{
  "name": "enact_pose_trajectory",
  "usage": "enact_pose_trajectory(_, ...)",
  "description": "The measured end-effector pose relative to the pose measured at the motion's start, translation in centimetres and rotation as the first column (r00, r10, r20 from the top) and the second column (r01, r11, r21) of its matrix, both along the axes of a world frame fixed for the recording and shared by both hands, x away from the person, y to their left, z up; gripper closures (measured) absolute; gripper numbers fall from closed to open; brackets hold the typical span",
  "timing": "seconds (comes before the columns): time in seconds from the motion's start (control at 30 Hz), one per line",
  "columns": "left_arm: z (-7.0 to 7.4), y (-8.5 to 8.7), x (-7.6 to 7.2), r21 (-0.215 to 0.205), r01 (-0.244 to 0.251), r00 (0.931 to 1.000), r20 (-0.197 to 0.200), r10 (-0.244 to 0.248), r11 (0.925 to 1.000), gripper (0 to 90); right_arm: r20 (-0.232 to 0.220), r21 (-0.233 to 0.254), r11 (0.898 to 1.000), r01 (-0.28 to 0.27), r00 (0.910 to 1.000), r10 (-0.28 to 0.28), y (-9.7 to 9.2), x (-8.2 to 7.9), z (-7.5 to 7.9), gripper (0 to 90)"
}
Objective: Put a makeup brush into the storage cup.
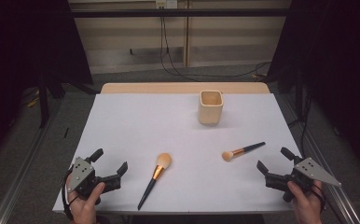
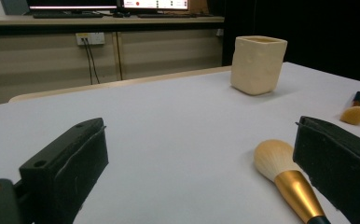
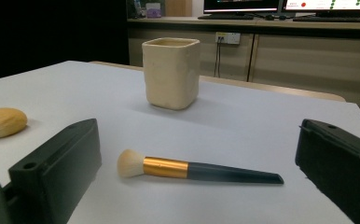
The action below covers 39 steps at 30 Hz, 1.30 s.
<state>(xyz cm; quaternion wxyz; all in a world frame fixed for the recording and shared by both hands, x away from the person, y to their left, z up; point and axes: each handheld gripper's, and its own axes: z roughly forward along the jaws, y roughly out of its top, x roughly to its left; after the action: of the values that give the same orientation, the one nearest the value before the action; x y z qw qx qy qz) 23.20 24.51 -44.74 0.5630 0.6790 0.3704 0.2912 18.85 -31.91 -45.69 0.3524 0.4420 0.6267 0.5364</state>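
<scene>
Left tool [image 1: 109, 162]: We hold it low at the near left corner of the worktop [image 1: 136, 121]. Its jaws are wide apart and we hold nothing in it. In the left gripper view the jaws stand far apart with bare worktop between them.
Left hand [image 1: 82, 200]: It wraps the back of the left tool from below.
Big brush [image 1: 154, 178]: It lies flat on the worktop, just right of the left tool. Its fluffy head points away from us and its dark handle points at the near edge. In the left gripper view its head lies just beside the right jaw, not between the jaws.
Cup [image 1: 211, 107]: It stands upright on the far part of the worktop, right of the middle, well apart from both brushes. We cannot see inside it.
Small brush [image 1: 242, 150]: It lies flat, near the right tool. Its head points left and its handle points right and away. In the right gripper view it lies on the worktop ahead of the two jaws, touching neither.
Right tool [image 1: 275, 160]: We hold it low at the near right corner. Its jaws are wide apart and hold nothing.
Right hand [image 1: 306, 200]: It grips the back of the right tool.
</scene>
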Motion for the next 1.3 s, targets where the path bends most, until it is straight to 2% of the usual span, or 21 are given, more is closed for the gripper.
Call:
enact_pose_trajectory(0.17,0.0,-0.1,0.1,0.01,-0.011,0.9999,0.001,0.011,0.9999,3.0,-0.001,-0.002,1.0,0.003,1.0,-0.003,-0.1,0.0,0.0,0.0)
enact_pose_trajectory(0.4,-0.2,0.0,0.5,-0.008,-0.023,0.9995,-0.02,0.023,0.9997,3.2,0.001,0.017,1.0,0.015,0.9999,-0.015,-0.3,0.0,-0.1,0.0)
enact_pose_trajectory(0.53,-0.1,-0.1,0.7,-0.012,-0.025,0.9994,-0.023,0.025,0.9996,3.4,-0.001,0.012,1.0,0.008,1.0,-0.008,-0.2,0.1,-0.1,0.0)
enact_pose_trajectory(0.67,-0.1,-0.4,0.8,-0.001,-0.012,0.9993,-0.034,0.012,0.9999,3.4,-0.003,0.01,1.0,-0.001,1.0,0.001,0.1,0.2,-0.2,0.0)
enact_pose_trajectory(0.93,0.6,-1.1,1.5,-0.007,0.009,0.9995,-0.032,-0.009,0.9999,3.3,0.002,0.002,1.0,0.008,1.0,-0.008,0.2,0.2,-0.1,0.0)
enact_pose_trajectory(1.03,1.2,-1.3,1.8,0.021,0.041,0.999,-0.02,-0.041,0.9989,3.3,0.004,-0.004,1.0,0.009,1.0,-0.009,0.3,0.2,-0.1,0.0)
enact_pose_trajectory(1.3,1.8,-2.1,2.6,0.011,0.061,0.998,-0.015,-0.061,0.9981,3.0,-0.003,-0.004,1.0,0.003,1.0,-0.003,0.3,0.3,-0.2,0.0)
